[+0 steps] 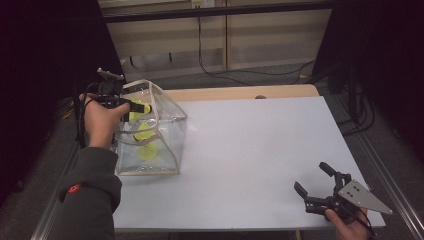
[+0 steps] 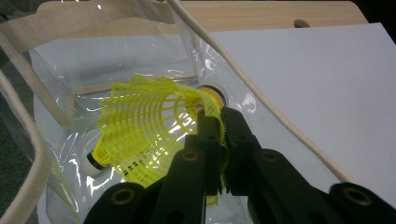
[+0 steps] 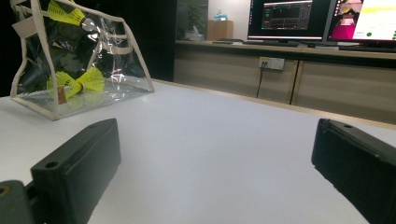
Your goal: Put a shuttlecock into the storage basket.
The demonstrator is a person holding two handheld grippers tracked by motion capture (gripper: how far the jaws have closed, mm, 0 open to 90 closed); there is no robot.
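Lower shuttlecock [image 2: 140,130], pinched in left gripper [image 2: 218,122] fingers, deep inside bag [image 1: 170,125] before releasing; keep right gripper [image 1: 316,182], fingers wide, off bag.

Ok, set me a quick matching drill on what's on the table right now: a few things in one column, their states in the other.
Things:
1. left hand-held gripper
2. right hand-held gripper
3. clear bag
4. shuttlecocks in the bag

States:
A. jaws wide open, low over the white table
B. lying on the bag's floor
C. shut on a yellow shuttlecock
D. standing at the table's left edge

Pairs: 1-C, 2-A, 3-D, 4-B
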